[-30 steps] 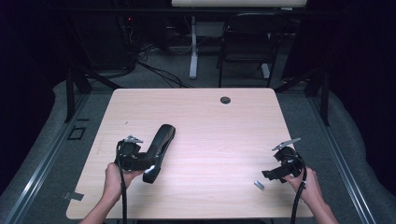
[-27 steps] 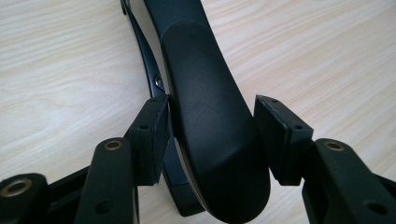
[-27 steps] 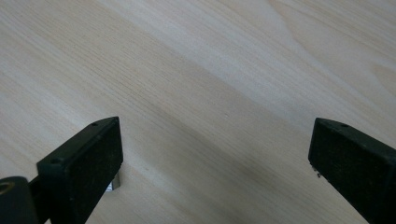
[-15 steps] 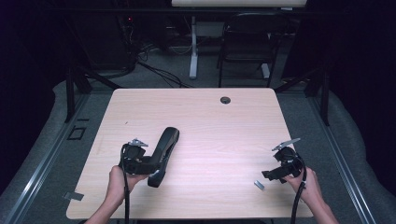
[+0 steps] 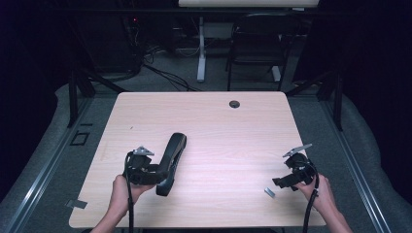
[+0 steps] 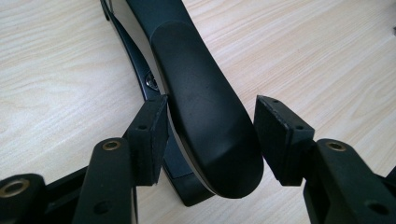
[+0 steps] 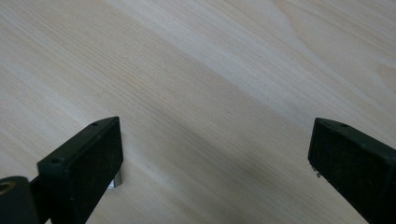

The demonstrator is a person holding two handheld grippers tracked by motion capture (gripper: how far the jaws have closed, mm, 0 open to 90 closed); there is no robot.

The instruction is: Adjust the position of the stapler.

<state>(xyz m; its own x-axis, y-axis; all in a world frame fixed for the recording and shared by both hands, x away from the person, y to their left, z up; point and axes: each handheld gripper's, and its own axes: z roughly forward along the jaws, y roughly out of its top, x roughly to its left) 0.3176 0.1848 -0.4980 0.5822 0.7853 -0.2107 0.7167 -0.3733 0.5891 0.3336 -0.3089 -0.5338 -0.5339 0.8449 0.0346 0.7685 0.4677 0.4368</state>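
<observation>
Our left gripper (image 5: 158, 174) has slid the black stapler (image 5: 171, 156) a little toward the desk's (image 5: 233, 141) middle since a second ago, jaws bracketing its rear end, right pad slightly off. It seems repositioned, not lifted. Our right gripper (image 5: 278, 181) waits open beside a small metal piece (image 5: 268, 192).

Armrest (image 5: 171, 162) on table (image 5: 233, 131) left, small clip (image 5: 269, 192) right (near front edge)
</observation>
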